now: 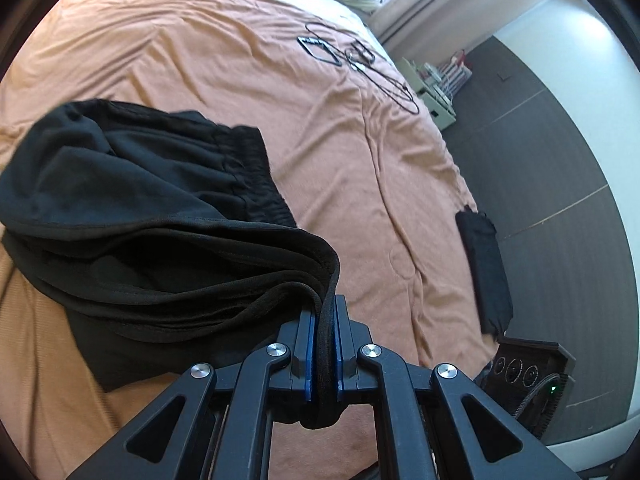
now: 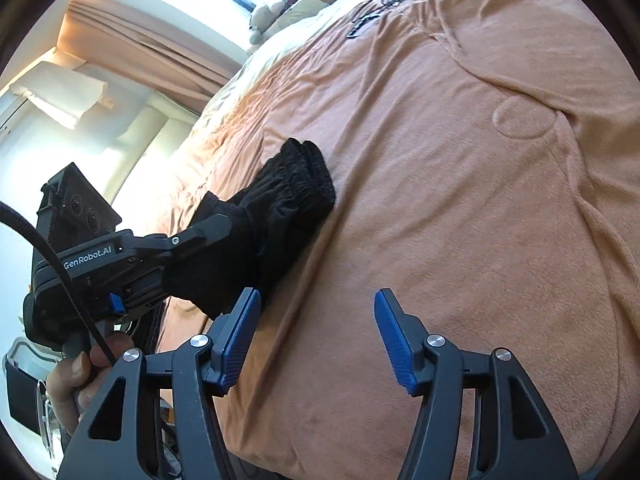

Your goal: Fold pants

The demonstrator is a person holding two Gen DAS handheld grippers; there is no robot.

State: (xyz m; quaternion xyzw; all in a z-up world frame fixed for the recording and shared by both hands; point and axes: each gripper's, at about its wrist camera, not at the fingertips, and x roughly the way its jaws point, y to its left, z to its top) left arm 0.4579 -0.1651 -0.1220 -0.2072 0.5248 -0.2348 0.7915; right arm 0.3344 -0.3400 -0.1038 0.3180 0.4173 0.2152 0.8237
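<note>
Left gripper [image 1: 324,312]: blue pads clenched on several stacked hem edges of the black pants [image 1: 132,208], which bunch up just ahead of it.
Right gripper [image 2: 316,332]: fingers spread wide, nothing between them; its left pad sits just beside the hanging cloth.
Pants: dark bundle spreading leftward from the left gripper, gathered waistband at the far end resting on the orange bedspread [image 1: 360,168].
Person's hand [image 2: 76,376]: wrapped around the left gripper's handle.
Far bed: phone [image 1: 320,50] and black cable [image 1: 384,80], well apart from the pants.
</note>
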